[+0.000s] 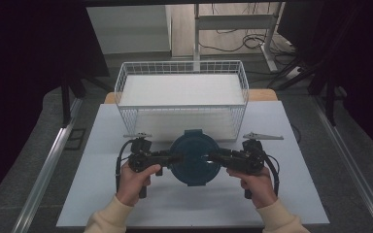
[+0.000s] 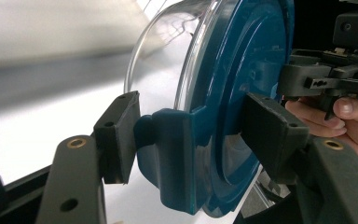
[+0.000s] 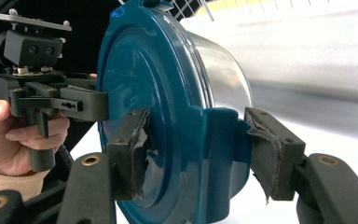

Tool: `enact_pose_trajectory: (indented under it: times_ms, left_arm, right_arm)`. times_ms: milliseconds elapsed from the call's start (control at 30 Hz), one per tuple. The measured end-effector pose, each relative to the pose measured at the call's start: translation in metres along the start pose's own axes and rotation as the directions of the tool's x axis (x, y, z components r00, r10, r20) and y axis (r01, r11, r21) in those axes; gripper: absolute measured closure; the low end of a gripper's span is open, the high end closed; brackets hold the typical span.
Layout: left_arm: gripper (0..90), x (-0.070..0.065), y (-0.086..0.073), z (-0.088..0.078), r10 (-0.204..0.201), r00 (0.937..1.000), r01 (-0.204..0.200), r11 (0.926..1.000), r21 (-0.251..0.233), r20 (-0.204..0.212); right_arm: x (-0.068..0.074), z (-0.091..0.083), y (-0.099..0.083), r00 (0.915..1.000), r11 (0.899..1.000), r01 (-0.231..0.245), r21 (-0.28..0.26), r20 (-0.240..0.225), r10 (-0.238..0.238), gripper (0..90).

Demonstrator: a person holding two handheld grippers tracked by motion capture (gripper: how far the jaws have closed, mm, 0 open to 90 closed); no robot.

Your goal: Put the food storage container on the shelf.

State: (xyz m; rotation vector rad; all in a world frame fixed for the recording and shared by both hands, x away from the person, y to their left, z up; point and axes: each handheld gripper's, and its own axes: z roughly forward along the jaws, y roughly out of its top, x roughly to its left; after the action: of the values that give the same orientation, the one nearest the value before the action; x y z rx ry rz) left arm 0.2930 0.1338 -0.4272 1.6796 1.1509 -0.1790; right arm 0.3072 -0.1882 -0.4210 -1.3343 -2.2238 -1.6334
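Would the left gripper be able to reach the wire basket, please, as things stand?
Probably not freely: the left gripper is shut on the blue-lidded container, which the right gripper also clamps; the wire basket stands just beyond.

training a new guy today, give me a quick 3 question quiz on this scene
1. True or false: both tongs grip the container's blue lid at opposite side clips.
2. What stands behind the container on the table?
A. a cardboard box
B. a white wire basket
C. a metal pot
3. What is the container's body made of, judging by its look?

Key:
1. True: the left tongs and right tongs each clamp a clip.
2. B, the basket.
3. Clear plastic or glass; which one cannot be told.
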Motion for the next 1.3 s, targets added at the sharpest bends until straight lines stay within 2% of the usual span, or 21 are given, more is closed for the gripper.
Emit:
enact_pose_trajectory:
  times_ms: [467, 767, 1100, 1300]
  left_arm:
    - [38.9, -0.02, 0.063, -0.031, 0.076, 0.9971, -0.076, 0.9946, -0.071, -0.006]
    - [38.9, -0.028, 0.096, -0.043, 0.111, 0.9936, -0.112, 0.9901, -0.084, -0.023]
    - [38.7, -0.027, 0.13, -0.051, 0.126, 0.9916, -0.128, 0.9874, -0.093, -0.03]
    - [38.7, -0.02, 0.157, -0.052, 0.13, 0.9912, -0.131, 0.9868, -0.095, -0.026]
  right_arm:
    - [0.028, -0.009, 0.066, 0.9968, 0.995, 0.08, -0.059, 0.001, -0.08, 42.0]
    - [0.036, -0.009, 0.1, 0.9957, 0.993, 0.091, -0.069, -0.006, -0.092, 42.0]
    - [0.04, -0.005, 0.133, 0.9944, 0.991, 0.105, -0.088, -0.007, -0.106, 42.0]
    - [0.038, 0.001, 0.158, 0.994, 0.99, 0.108, -0.093, -0.004, -0.109, 42.0]
